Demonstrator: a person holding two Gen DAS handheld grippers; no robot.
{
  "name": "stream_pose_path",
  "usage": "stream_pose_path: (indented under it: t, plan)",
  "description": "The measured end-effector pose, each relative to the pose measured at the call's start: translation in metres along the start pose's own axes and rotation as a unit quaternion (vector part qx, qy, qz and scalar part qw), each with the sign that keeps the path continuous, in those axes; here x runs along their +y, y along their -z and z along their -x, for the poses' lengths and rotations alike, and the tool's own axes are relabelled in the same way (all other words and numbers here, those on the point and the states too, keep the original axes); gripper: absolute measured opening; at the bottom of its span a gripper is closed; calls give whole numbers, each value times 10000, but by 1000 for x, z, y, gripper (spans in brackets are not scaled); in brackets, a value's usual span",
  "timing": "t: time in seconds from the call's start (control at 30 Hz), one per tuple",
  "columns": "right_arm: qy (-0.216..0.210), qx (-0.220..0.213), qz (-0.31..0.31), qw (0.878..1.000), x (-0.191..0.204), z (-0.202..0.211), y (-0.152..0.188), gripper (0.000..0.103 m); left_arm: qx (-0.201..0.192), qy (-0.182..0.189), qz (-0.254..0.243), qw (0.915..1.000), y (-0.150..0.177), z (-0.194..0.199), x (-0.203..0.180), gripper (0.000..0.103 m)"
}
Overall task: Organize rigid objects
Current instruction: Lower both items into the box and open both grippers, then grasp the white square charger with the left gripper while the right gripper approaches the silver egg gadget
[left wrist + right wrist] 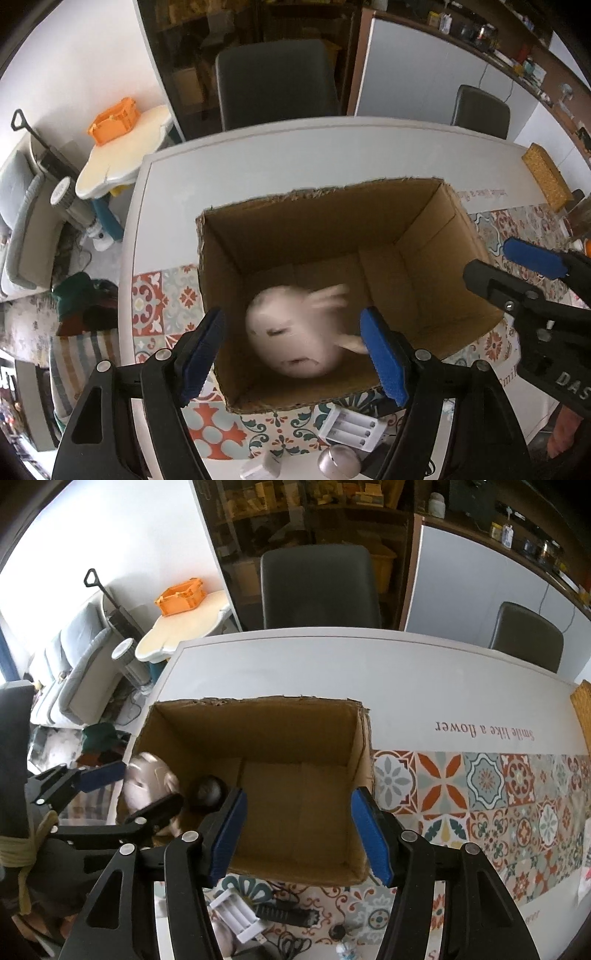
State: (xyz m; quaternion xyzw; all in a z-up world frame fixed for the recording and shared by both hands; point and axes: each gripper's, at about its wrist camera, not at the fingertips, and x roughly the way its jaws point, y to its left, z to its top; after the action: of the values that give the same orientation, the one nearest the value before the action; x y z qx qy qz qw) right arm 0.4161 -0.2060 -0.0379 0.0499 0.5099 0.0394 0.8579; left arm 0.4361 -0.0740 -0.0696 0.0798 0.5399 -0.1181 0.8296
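Observation:
An open cardboard box point(332, 229) stands on the table; it also shows in the right wrist view point(258, 723). A pale round figurine with a face point(295, 332) is motion-blurred inside the box, between the fingers of my open left gripper point(295, 356) and not held by them. It shows blurred at the box's left wall in the right wrist view point(147, 779). A dark round object point(207, 790) lies in the box. My right gripper point(297, 834) is open and empty over the box's near edge; it shows at the right in the left wrist view point(517, 266).
In front of the box lie a white battery charger point(351, 426), a silver round object point(338, 461), a white adapter point(258, 469) and a black ribbed object point(288, 914). A patterned mat point(480, 794) covers the table. Chairs point(317, 587) stand behind. A woven item point(546, 177) lies far right.

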Motion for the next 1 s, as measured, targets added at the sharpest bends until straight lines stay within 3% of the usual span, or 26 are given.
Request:
stream_pose_path:
  t: [0.03,0.23,0.57,1.0]
  plan:
    - [3,6,-37,10000,-1,0,1,61,-33,-4,11,10000,0,2,0,83]
    - [-72,-69,-97,9999,2,10,9,64,-200,-10,188,9996,10,21,8,84]
    - [-137,-532,117,9984,26,45,35,73,-413,-212,548,9974,42,55,28,85]
    - [-424,-583,219,9972,47,61,69,73,-477,-122,996,9938,97,79,44,90]
